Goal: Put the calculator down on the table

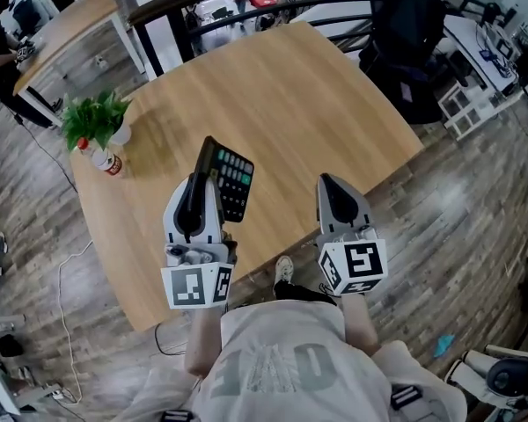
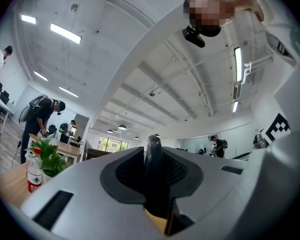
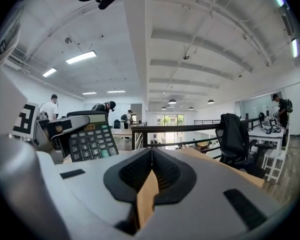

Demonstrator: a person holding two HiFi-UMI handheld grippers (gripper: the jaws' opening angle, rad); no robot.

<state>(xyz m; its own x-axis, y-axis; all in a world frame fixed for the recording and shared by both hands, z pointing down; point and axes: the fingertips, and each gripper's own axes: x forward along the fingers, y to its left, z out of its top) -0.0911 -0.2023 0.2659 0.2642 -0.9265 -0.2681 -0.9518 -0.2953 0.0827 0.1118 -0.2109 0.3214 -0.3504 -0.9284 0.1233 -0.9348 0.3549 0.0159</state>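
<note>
L gripper, over table's near edge, clamped on calculator, which is held on edge above the top. R gripper alongside, jaws together, empty. Plant & bottle at table's left corner.

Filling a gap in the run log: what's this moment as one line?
left gripper: shut on calculator, on edge above wooden table | right gripper: shut, empty | task: calculator not yet down
</note>
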